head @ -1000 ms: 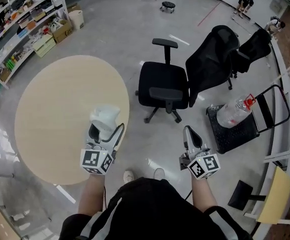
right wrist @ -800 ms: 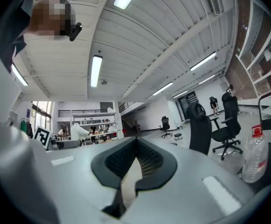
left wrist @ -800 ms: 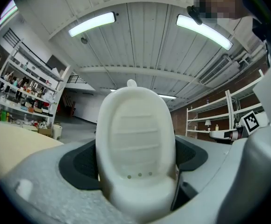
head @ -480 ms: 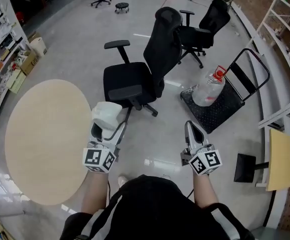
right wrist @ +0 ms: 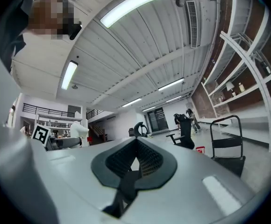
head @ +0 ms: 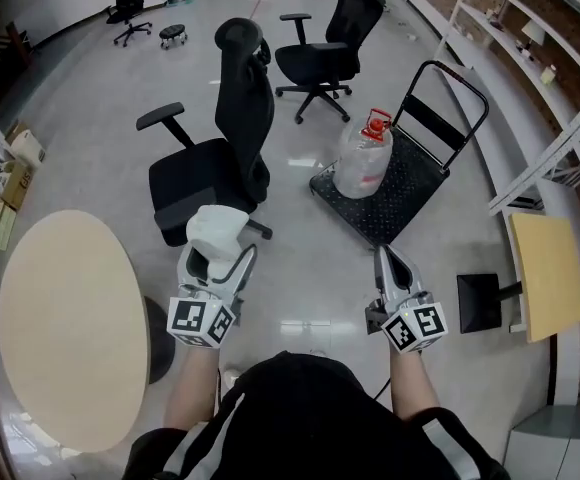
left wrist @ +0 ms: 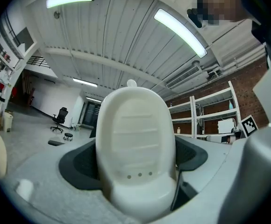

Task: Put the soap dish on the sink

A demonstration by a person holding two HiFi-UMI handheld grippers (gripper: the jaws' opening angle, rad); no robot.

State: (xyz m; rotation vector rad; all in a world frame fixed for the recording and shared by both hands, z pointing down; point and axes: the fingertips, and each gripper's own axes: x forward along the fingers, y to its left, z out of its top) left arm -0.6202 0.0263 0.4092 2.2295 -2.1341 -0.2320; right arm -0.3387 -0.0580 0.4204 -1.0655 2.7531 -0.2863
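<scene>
While the left gripper (head: 213, 260) pinches the dish (head: 215, 228) by its lower end, the right gripper (head: 382, 256) fingers pressed together, it looks light, stiff, slippery.

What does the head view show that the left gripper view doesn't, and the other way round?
Only the head view shows the water jug lying on the black hand cart.

Only the left gripper view shows the ribbed face of the soap dish, with its three small holes, and the ceiling light strips.

Both show the soap dish clamped in the left gripper, and a black office chair far across the floor.
</scene>
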